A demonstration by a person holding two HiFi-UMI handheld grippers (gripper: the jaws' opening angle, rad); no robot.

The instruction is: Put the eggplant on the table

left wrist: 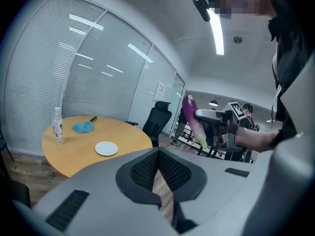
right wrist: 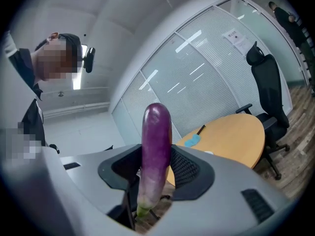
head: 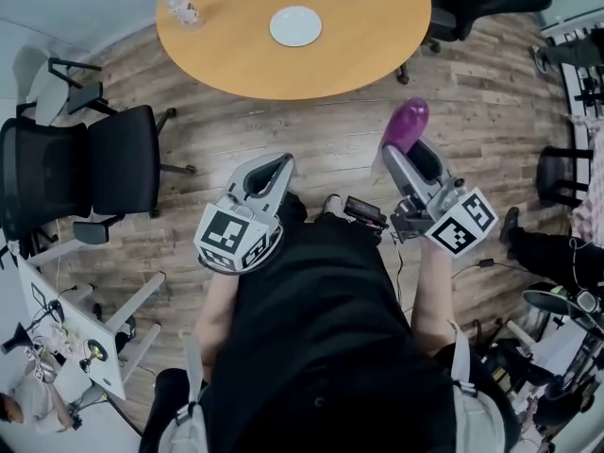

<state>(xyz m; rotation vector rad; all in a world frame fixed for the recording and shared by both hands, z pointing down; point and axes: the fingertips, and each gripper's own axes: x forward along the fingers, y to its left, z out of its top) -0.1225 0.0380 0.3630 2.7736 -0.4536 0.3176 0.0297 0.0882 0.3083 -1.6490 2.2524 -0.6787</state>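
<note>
Gripping the eggplant [right wrist: 156,146] upright in the right gripper [head: 413,159], likely for setting down on the table [head: 368,45]. Holding the left gripper [left wrist: 158,154] closed, empty, aside.

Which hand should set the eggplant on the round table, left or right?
Right: the right tongs clamp the eggplant, aimed toward the table. The left tongs are shut, holding nothing.

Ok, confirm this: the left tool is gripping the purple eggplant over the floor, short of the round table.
Wrong tool. The right tool grips the purple eggplant, as the right gripper view shows; the left tool holds nothing. The rest stands: it is over the floor, short of the round table.
</note>
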